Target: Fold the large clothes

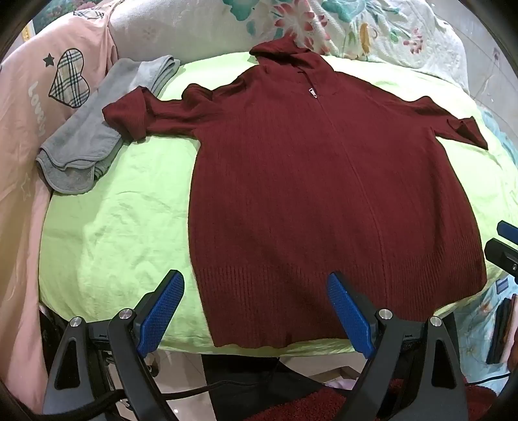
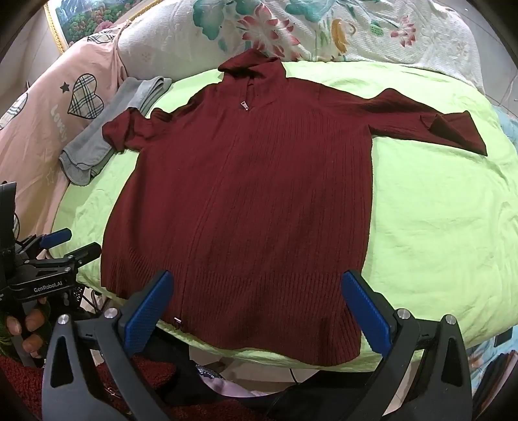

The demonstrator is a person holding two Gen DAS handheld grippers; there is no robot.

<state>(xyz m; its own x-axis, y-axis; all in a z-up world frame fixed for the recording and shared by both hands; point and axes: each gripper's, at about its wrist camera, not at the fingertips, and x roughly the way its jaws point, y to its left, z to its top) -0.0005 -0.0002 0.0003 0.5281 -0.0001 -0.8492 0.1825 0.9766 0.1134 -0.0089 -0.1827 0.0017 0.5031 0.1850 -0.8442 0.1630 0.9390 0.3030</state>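
Maroon hooded cardigan (image 1: 323,194) lies spread flat, front up, on the lime-green sheet (image 1: 123,210) of the bed. Zipper closed; silver pull (image 1: 312,92) sits just below the hood (image 1: 288,51), which points toward the floral quilt (image 1: 356,29) at the far side. Both sleeves extend sideways; the left cuff overlaps a folded grey towel (image 1: 81,142), the right cuff (image 2: 453,129) is partly turned over. Hem hangs at the near edge of the bed.

Left gripper (image 1: 255,311): jaws wide apart, nothing between them, hovering above the hem near its left corner. Right gripper (image 2: 255,311): jaws also wide apart, nothing held, above the hem toward its right half. Neither touches the fabric.

Pink bedding with a plaid heart print (image 1: 69,77) lies left of the sheet.
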